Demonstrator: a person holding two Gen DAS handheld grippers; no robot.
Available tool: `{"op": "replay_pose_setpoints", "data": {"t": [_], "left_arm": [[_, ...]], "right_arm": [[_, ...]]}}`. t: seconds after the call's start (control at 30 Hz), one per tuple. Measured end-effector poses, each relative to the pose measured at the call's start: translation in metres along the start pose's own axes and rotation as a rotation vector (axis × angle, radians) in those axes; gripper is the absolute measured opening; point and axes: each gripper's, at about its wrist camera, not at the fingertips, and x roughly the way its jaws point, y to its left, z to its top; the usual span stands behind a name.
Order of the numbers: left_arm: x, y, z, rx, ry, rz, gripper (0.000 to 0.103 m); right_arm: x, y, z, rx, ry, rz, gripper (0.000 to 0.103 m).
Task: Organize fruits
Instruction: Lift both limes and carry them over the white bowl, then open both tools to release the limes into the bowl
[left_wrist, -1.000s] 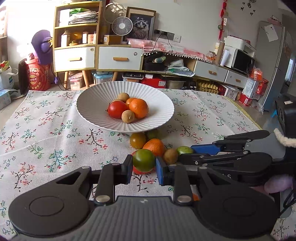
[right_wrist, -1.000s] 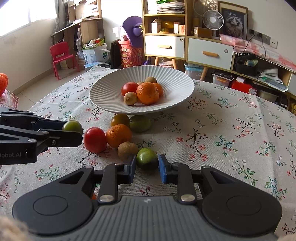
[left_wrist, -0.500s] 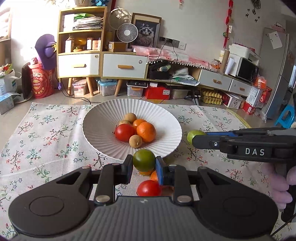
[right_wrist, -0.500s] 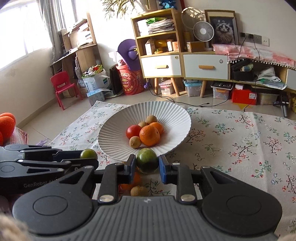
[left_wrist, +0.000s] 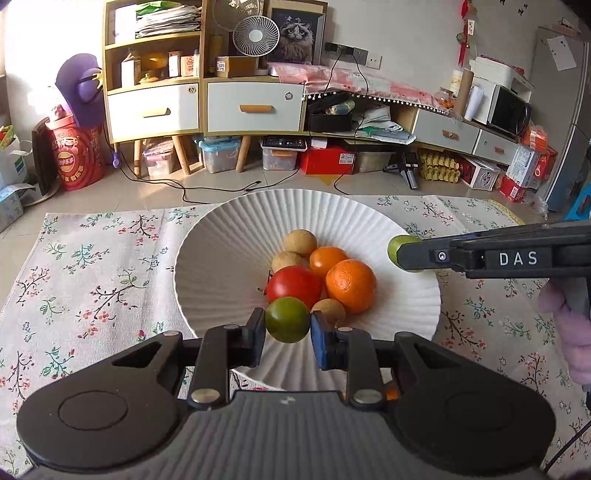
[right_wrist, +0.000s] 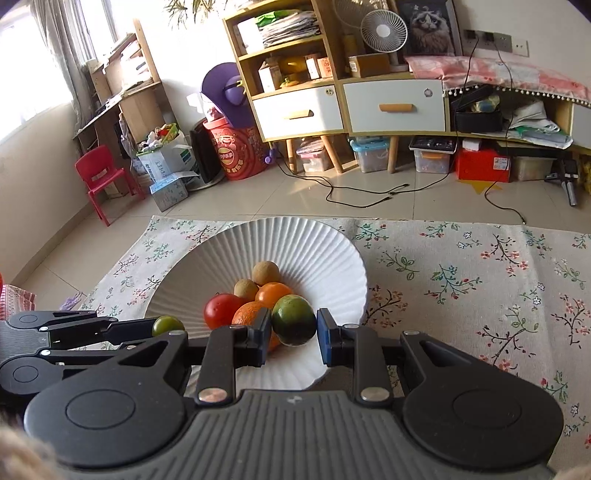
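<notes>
— Gripping what, on the left?
— The left gripper (left_wrist: 288, 328) pinches a green fruit (left_wrist: 287, 319) over the near rim of the white bowl (left_wrist: 236, 236).
— And the right?
— The right gripper (right_wrist: 293, 334) is closed the same narrow way on a second green fruit (right_wrist: 294, 324), above the bowl's piled oranges (left_wrist: 351, 280) and tomato (left_wrist: 293, 284).

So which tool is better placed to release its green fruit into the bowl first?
The left tool. Its green fruit hangs above the white bowl, beside the pile. The right tool's fruit appears nearer the bowl's right rim, so it probably needs more travel.
</notes>
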Motion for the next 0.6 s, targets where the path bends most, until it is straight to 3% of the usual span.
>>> {"op": "replay_pose_setpoints", "data": {"t": [0.2, 0.6], "left_arm": [[0.011, -0.003, -0.002, 0.048, 0.005, -0.01, 0.019], [0.016, 0.006, 0.004, 0.048, -0.017, -0.024, 0.02]], "right_arm": [[0.011, 0.008, 0.004, -0.068, 0.016, -0.022, 0.024], [0.021, 0.005, 0.009, -0.051, 0.032, -0.028, 0.024]]}}
